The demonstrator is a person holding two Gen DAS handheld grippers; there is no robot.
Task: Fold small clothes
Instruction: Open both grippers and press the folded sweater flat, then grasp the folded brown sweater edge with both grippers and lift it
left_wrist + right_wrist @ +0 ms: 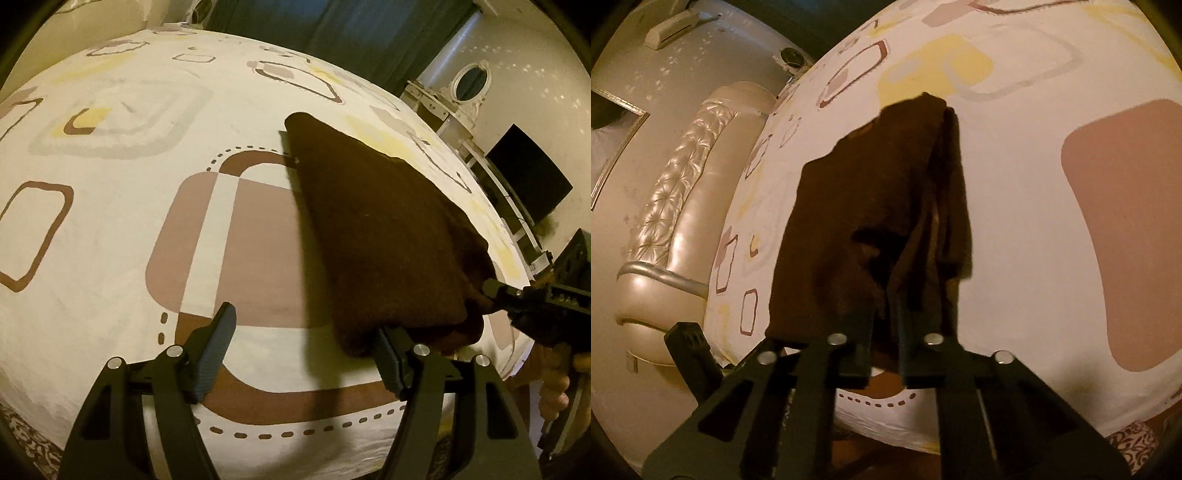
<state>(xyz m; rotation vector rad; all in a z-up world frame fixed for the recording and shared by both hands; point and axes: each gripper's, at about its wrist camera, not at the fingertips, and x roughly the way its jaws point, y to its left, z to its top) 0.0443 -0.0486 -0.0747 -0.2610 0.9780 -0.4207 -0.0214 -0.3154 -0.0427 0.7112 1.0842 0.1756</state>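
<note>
On the bed, over its patterned sheet, your brown cloth is lifted at its near end and drapes down toward the far side, where its tip meets the sheet. Your right gripper has its jaws pinched tight on the cloth's near edge, the fabric bunched between the pads and hanging forward in folds. Your left gripper stands wide apart with nothing between its fingers; the cloth's near corner lies just over its right finger (whether it touches, you cannot tell), while the left finger is above bare sheet. No container is in view. To the left of the cloth the sheet is broad and bare; to its right the bed edge runs close, with a shelf and a dark screen beyond. From the right wrist a padded headboard borders the bed's left edge.
</note>
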